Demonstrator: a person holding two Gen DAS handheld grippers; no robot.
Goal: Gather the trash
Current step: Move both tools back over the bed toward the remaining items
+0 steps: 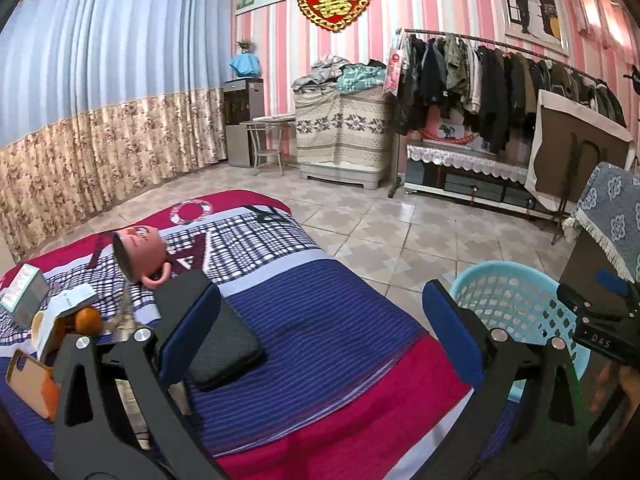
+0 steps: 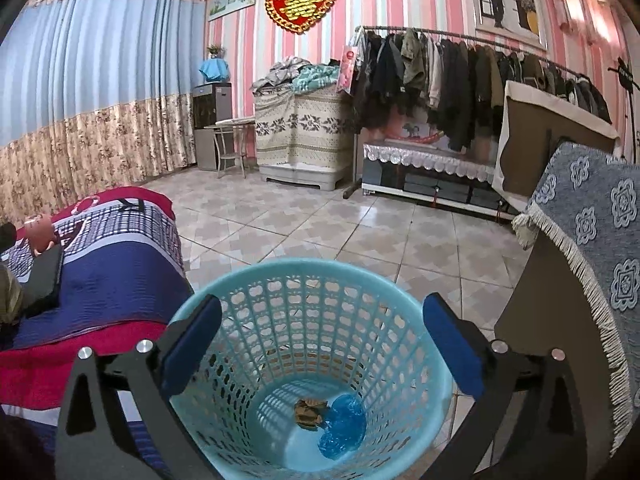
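Observation:
A light blue plastic basket (image 2: 312, 344) stands on the tiled floor beside the bed. A brown crumpled scrap (image 2: 309, 411) and a blue crumpled wrapper (image 2: 344, 426) lie at its bottom. My right gripper (image 2: 320, 356) is open and empty, held above the basket's mouth. My left gripper (image 1: 320, 336) is open and empty over the bed's striped cover (image 1: 320, 320). The basket (image 1: 516, 304) shows at the right in the left wrist view, with the right gripper's body above it. On the bed to the left lie white crumpled paper (image 1: 72, 300), an orange fruit (image 1: 86, 320) and a small box (image 1: 24, 294).
A black wallet-like case (image 1: 224, 344) lies under my left finger. A pink mug (image 1: 140, 254) lies on its side on the bed. A tan phone case (image 1: 30, 384) is at the far left. A cloth-covered table (image 2: 592, 256) stands right of the basket.

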